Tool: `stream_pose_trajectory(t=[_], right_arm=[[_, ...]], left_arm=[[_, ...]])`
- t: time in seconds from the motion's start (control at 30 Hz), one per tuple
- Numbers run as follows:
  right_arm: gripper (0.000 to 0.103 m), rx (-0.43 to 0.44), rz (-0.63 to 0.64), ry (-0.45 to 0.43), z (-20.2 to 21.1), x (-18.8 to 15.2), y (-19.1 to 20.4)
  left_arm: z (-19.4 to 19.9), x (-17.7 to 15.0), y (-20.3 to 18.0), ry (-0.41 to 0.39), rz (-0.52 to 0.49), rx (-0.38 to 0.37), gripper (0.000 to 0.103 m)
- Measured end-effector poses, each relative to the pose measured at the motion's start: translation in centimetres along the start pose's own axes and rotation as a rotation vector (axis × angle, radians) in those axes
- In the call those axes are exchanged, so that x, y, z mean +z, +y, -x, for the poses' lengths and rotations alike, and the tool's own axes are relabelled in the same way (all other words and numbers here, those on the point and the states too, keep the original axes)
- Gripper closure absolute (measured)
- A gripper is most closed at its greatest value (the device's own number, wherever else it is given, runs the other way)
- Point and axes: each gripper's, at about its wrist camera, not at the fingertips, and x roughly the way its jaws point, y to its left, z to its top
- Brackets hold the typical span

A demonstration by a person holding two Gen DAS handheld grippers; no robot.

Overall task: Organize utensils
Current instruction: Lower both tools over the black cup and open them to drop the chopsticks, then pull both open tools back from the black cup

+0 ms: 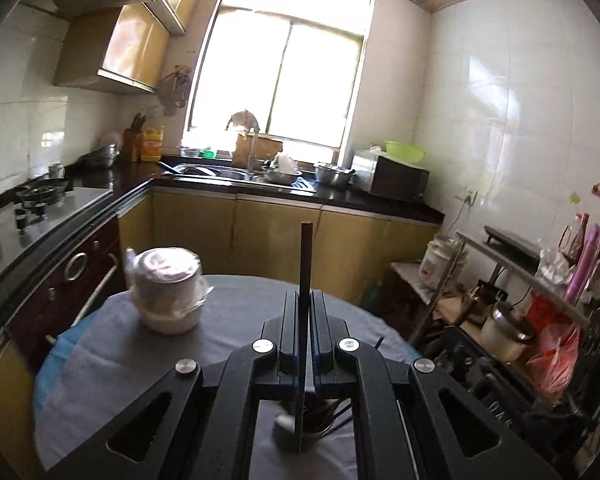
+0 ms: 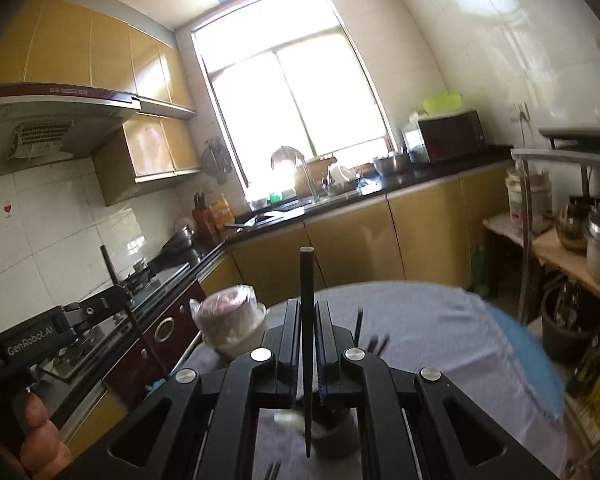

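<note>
slim dark chopstick [image 1: 303, 320], perhaps wood, clamped upright

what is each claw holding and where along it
Each holds one dark chopstick upright. The left claw grips its chopstick around mid-length; the right claw grips its chopstick likewise.

A plastic-wrapped stack of bowls [image 1: 167, 292] is sitting on the grey tablecloth [image 1: 236, 320]; a microwave [image 1: 398, 178] is standing on the counter [image 1: 340, 196].
</note>
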Motion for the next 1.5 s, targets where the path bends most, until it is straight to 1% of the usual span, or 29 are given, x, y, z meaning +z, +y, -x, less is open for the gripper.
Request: stream_pose_trajectory(t=[0.13, 0.2, 0.27, 0.37, 0.47, 0.53, 0.6, 0.7, 0.8, 0.9, 1.03, 1.07, 1.1, 1.13, 1.17, 1.2, 1.23, 1.27, 1.3, 1.33, 1.37, 1.5], right_arm=[[0.096, -0.023, 0.029, -0.022, -1.9, 1.7, 0.3], [0.096, -0.03, 0.029, -0.011, -3.0, 1.8, 0.0], [0.096, -0.038, 0.019, 0.021, -4.4, 1.2, -0.6], [0.096, -0.037, -0.009, 0.096, -6.3, -0.5, -1.9], [0.095, -0.016, -0.042, 0.173, -7.5, -1.9, -3.1], [0.092, 0.012, -0.074, 0.205, -7.5, -2.4, -3.8], [0.092, 0.035, -0.089, 0.22, -7.0, -2.5, -4.2], [0.091, 0.031, -0.09, 0.195, -5.6, -2.6, -4.5], [0.091, 0.031, -0.123, 0.176, -3.9, -2.8, -4.9], [0.091, 0.036, -0.155, 0.173, -2.5, -3.1, -5.1], [0.091, 0.041, -0.145, 0.176, -0.3, -3.8, -4.5], [0.091, 0.043, -0.139, 0.178, 0.3, -4.1, -4.3], [0.091, 0.048, -0.136, 0.181, 0.8, -4.4, -4.2], [0.089, 0.054, -0.135, 0.185, 1.3, -4.7, -4.1], [0.087, 0.061, -0.136, 0.191, 1.9, -5.1, -4.0], [0.08, 0.062, -0.137, 0.195, 2.3, -5.5, -3.9], [0.068, 0.065, -0.14, 0.2, 3.0, -6.1, -3.8], [0.062, 0.069, -0.141, 0.2, 3.4, -6.4, -3.6], [0.049, 0.072, -0.14, 0.197, 4.0, -7.0, -3.4], [0.047, 0.07, -0.13, 0.186, 4.8, -7.6, -3.1], [0.047, 0.064, -0.111, 0.184, 5.4, -8.1, -2.7], [0.047, 0.025, -0.038, 0.172, 7.6, -10.1, -0.9]], left_arm=[[-1.9, 1.1, -0.8, -0.03, 0.019, -0.012, 0.098], [-3.2, 0.9, -1.0, -0.033, 0.015, 0.005, 0.098], [-4.7, -0.1, -1.1, -0.02, -0.004, 0.035, 0.098], [-7.5, -2.2, -0.6, 0.073, -0.007, 0.049, 0.098], [-9.9, -3.9, -0.1, 0.199, 0.006, 0.035, 0.098], [-10.2, -4.2, 0.1, 0.233, 0.011, 0.031, 0.098], [-9.4, -4.0, 0.0, 0.223, 0.006, 0.023, 0.098], [-7.8, -3.5, -0.5, 0.198, -0.024, 0.007, 0.098], [-6.3, -3.3, -0.8, 0.2, -0.041, -0.013, 0.098], [-5.3, -3.1, -0.5, 0.203, -0.043, -0.009, 0.098], [-1.8, -3.0, -0.3, 0.172, -0.068, -0.019, 0.097], [-0.6, -3.2, -0.2, 0.161, -0.082, -0.017, 0.094], [0.3, -3.4, -0.2, 0.151, -0.094, -0.013, 0.084], [1.6, -3.8, 0.0, 0.136, -0.112, 0.001, 0.064], [2.8, -4.3, 0.2, 0.125, -0.125, 0.015, 0.053], [4.0, -4.9, 0.5, 0.112, -0.131, 0.03, 0.036], [4.9, -5.5, 0.8, 0.098, -0.134, 0.038, 0.034], [6.0, -6.2, 1.1, 0.081, -0.142, 0.054, 0.034], [6.9, -7.1, 1.3, 0.072, -0.155, 0.076, 0.031], [7.7, -8.2, 1.5, 0.074, -0.173, 0.103, 0.024], [8.3, -9.2, 1.8, 0.085, -0.182, 0.12, 0.021], [9.8, -12.3, 3.1, 0.133, -0.145, 0.146, 0.02]])
